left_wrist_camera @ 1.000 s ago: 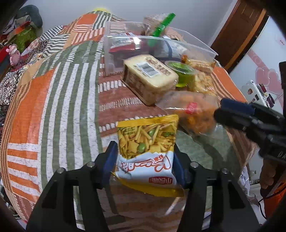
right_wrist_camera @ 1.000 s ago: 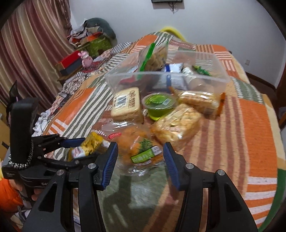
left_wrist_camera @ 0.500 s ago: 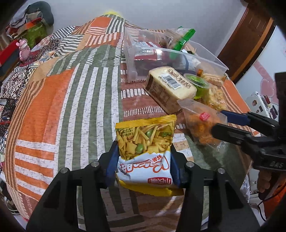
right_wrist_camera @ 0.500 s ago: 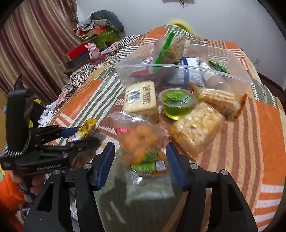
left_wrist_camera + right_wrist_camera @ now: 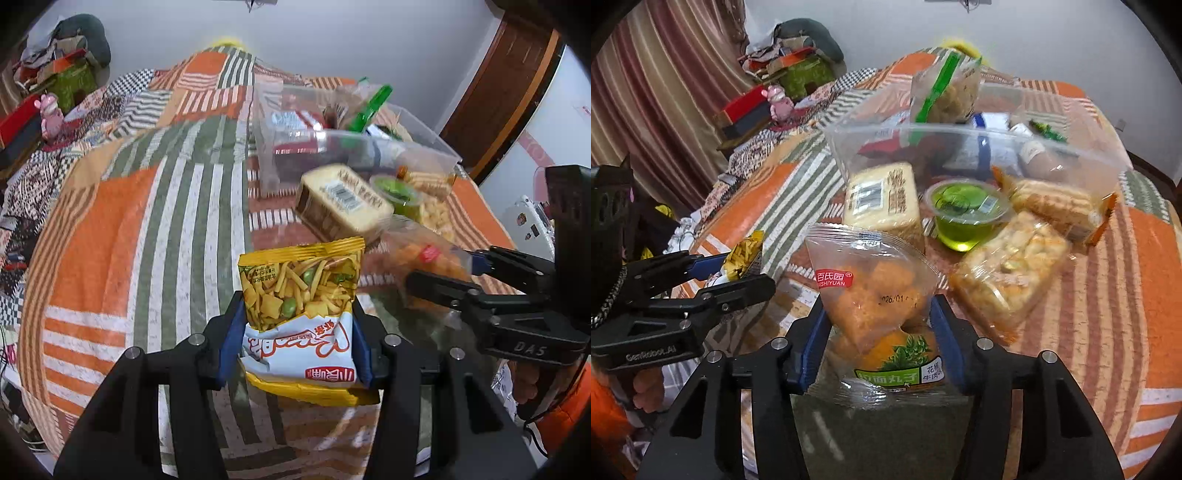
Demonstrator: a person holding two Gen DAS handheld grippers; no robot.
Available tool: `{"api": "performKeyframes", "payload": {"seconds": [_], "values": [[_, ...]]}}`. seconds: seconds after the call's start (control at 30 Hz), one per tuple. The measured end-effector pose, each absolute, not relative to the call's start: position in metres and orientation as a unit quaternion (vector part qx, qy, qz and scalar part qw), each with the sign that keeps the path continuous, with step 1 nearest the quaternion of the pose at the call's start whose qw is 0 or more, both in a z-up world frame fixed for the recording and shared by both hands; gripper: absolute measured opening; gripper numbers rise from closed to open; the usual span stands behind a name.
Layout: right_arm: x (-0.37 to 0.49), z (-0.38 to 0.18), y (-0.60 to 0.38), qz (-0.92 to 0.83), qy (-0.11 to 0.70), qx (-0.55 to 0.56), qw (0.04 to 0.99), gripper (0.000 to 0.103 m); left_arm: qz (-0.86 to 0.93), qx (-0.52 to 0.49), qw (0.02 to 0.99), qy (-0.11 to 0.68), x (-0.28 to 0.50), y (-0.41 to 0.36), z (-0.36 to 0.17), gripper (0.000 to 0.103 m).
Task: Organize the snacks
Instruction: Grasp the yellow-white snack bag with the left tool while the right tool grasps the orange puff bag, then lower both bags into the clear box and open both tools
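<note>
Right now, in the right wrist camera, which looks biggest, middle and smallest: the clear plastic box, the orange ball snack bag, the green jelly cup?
1. clear plastic box, widest though farthest
2. orange ball snack bag, but it sits right at the camera, so it looks bigger than it is
3. green jelly cup, clearly smallest

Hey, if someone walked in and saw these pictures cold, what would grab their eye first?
Probably the yellow snack bag, clamped between the left gripper jaws in the foreground. Next, the clear packet of orange balls held by the right gripper. Beyond them on the striped orange quilt sits a clear plastic bin of snacks, a green jelly cup in front of it.
</note>
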State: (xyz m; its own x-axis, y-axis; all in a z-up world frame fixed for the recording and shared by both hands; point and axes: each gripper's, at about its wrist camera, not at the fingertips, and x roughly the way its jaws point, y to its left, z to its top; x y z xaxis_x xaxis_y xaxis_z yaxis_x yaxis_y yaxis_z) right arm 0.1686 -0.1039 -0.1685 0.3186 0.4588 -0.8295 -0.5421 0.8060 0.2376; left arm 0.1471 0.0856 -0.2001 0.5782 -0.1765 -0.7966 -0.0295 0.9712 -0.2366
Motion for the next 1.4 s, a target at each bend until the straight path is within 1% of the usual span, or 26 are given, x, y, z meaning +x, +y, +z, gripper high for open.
{"api": "performKeyframes", "payload": {"seconds": [0.4, 0.73, 1.1, 1.4], "values": [[0.18, -0.111, -0.133, 0.272, 0.421, -0.022, 0.865, 0.05, -0.047, -0.095, 0.911, 0.399, 0.176, 0.081, -0.147, 0.051], [0.21, -0.086, -0.15, 0.235, 0.381, -0.017, 0.894, 0.05, -0.048, -0.091, 0.925, 0.365, 0.223, 0.085, -0.118, 0.051], [0.244, -0.082, -0.151, 0.218, 0.364, -0.022, 0.905, 0.05, -0.041, -0.069, 0.926, 0.369, 0.28, 0.085, -0.122, 0.051], [0.28, -0.11, -0.146, 0.204, 0.39, -0.013, 0.898, 0.05, -0.027, -0.07, 0.917, 0.393, 0.33, 0.093, -0.145, 0.051]]}}
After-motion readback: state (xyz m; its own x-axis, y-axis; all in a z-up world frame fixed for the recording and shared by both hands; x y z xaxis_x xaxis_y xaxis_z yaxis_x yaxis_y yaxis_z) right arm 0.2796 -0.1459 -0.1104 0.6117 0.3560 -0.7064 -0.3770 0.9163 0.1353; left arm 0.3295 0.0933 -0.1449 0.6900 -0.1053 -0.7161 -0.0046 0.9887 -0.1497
